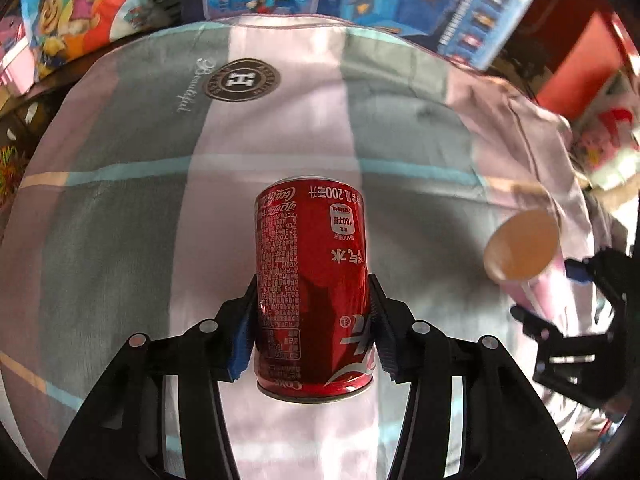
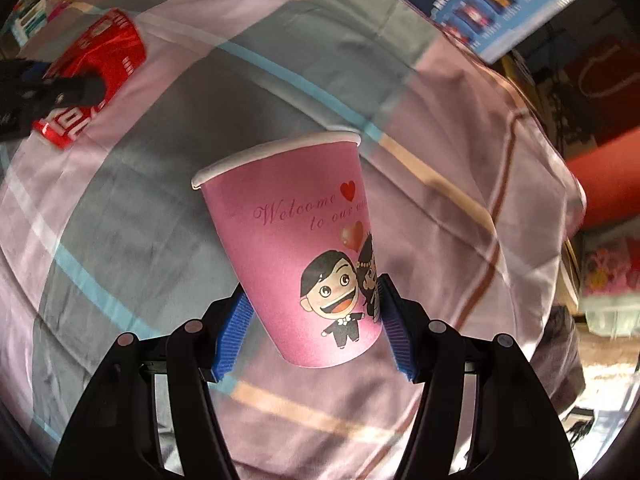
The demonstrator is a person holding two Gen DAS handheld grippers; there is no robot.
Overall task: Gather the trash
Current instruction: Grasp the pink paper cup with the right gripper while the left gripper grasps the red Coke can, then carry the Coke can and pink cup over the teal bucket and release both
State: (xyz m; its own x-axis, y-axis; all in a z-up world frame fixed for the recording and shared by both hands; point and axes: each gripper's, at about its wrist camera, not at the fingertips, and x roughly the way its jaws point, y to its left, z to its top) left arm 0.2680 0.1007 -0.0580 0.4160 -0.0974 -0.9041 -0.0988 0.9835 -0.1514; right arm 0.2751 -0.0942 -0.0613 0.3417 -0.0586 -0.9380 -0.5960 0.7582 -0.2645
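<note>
1. The left gripper (image 1: 312,320), black with blue ribbed pads (image 1: 241,340), clamps a red aluminium soda can (image 1: 310,276) on both sides.
2. The can points away from the camera, and its white print reads upside down.
3. Beneath lies a pink, grey and teal checked cloth (image 1: 140,208) bearing a round dark emblem (image 1: 241,80).
4. To the right, the black right gripper (image 1: 560,300) holds a pink paper cup (image 1: 524,252), whose open mouth faces the camera.
5. Colourful cartoon-printed boxes (image 1: 460,4) crowd the far edge.
</note>
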